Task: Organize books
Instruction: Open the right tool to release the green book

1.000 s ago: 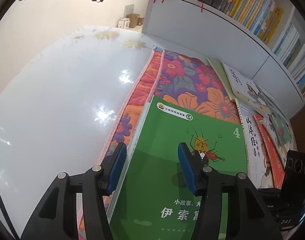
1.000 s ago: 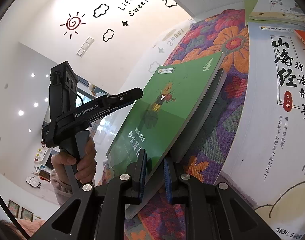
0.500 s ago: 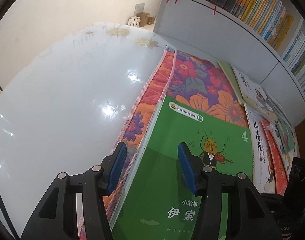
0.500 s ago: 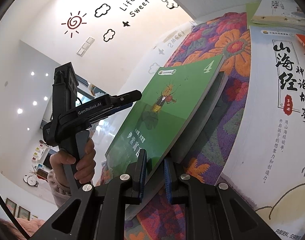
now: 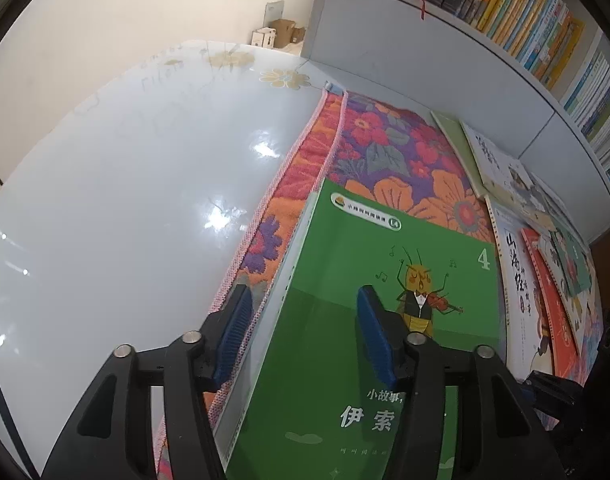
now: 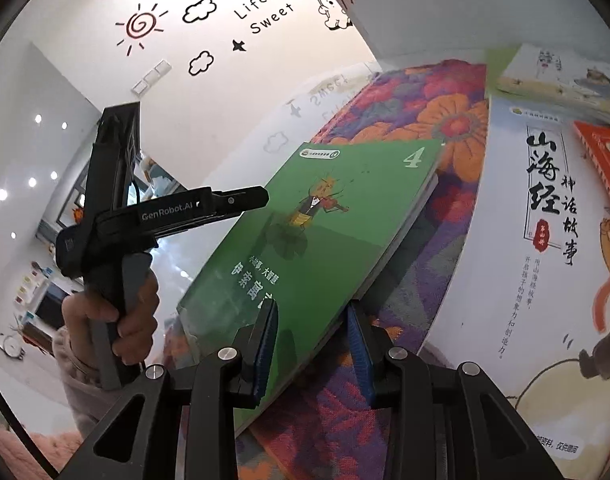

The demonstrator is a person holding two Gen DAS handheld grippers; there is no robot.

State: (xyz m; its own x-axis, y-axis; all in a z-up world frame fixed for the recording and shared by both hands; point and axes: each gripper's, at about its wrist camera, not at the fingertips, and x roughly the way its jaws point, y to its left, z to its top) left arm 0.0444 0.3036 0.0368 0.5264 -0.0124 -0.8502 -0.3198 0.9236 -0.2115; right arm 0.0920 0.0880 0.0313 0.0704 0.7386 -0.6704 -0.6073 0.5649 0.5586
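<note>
Green book, one of its kind (a "4" on its cover), lies tilted on the floral cloth, its near edge between the spread pads of the right gripper, which has its jaws wide and not pressing the cover. The left gripper hovers above the same book, jaws also wide, holding nothing. Beside it on the cloth lie at least four more books: a white one, an orange one, and two overlapping at the far end. Many more stand on the shelf
</note>
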